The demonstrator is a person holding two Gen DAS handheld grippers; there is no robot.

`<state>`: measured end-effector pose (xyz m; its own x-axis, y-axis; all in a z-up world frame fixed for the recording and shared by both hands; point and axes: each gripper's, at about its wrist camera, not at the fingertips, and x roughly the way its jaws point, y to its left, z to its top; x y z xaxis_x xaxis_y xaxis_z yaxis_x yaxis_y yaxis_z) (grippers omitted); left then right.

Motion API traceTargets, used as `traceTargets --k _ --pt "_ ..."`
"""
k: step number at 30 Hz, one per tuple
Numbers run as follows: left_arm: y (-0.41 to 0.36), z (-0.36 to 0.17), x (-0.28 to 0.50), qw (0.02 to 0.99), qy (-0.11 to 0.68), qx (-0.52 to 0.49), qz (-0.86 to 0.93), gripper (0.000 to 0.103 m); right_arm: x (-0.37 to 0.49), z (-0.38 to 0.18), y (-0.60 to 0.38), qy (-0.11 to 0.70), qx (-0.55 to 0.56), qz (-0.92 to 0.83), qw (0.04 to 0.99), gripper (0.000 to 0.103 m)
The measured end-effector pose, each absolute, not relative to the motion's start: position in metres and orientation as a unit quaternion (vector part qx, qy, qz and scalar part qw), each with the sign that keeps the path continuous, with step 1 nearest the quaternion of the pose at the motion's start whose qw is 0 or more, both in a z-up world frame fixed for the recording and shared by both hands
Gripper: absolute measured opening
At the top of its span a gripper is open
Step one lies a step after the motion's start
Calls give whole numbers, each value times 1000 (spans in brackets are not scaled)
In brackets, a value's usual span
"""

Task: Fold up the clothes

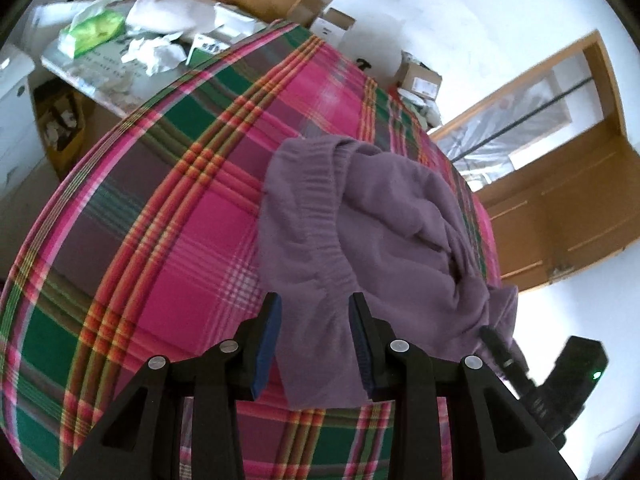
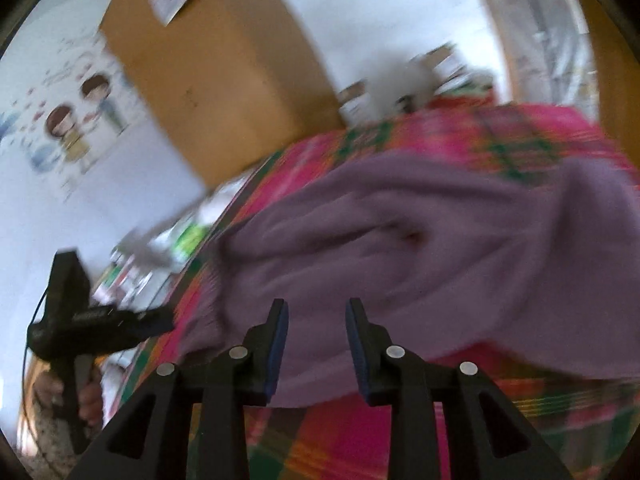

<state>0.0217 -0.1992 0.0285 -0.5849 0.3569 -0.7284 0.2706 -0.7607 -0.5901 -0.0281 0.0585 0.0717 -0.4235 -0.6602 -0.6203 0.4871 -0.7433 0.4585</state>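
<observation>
1. One purple garment point(image 1: 360, 216) lies crumpled on one bed covered by a pink, green and orange plaid sheet point(image 1: 168, 208); its ribbed elastic waistband point(image 1: 320, 200) curves across the near half.
2. Two sets of tongs are in play. The left tongs point(image 1: 315, 340) stand open, the two blue-padded fingers point(image 1: 268, 344) apart, with the garment's near edge lying between them and not pinched.
3. The right tongs point(image 2: 317, 344) are likewise open, jaws apart over the garment's near hem; this view is blurred.
4. The left wrist view shows the right tool at the garment's right edge; the right wrist view shows the left tool and the one hand point(image 2: 90, 396) holding it.
5. Beyond the bed: a heap of white papers and bags point(image 1: 160, 28), several cardboard boxes point(image 1: 420, 76), one wooden cabinet point(image 1: 560, 184).
</observation>
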Motion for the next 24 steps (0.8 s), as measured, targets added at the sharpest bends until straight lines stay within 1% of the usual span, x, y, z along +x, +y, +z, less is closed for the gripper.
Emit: traceTargets --k 2,4,7,13,17,18,19,20,21,22,24 --pt "-205 26 22 23 -354 -453 818 35 -28 64 34 -104 430 -814 376 34" --pt "-212 23 23 16 -356 -454 817 35 -27 58 10 -106 440 -792 410 42" --pt "-221 18 22 11 -367 -457 810 35 -25 50 -24 -96 448 -770 445 45" --pt "-234 14 12 12 -375 -460 804 35 -36 23 -61 -75 488 -752 436 48" --pt "-237 12 2 17 -377 -466 800 35 -36 23 -74 -62 486 -752 441 49" --pt "-238 11 0 19 -378 -467 799 35 -35 23 -78 -61 488 -749 444 48" --pt "-237 12 -2 21 -378 -467 799 35 -34 22 -81 -62 489 -747 446 45" --pt "-237 13 -3 23 -376 -467 800 35 -32 22 -84 -61 490 -745 449 40" --pt "-236 14 -5 25 -375 -467 801 35 -29 22 -86 -56 489 -745 450 32" --pt "-236 16 -5 27 -371 -468 802 35 -26 23 -87 -47 486 -750 446 29" --pt "-236 19 -5 30 -368 -469 803 35 -19 27 -87 -32 473 -759 446 27"
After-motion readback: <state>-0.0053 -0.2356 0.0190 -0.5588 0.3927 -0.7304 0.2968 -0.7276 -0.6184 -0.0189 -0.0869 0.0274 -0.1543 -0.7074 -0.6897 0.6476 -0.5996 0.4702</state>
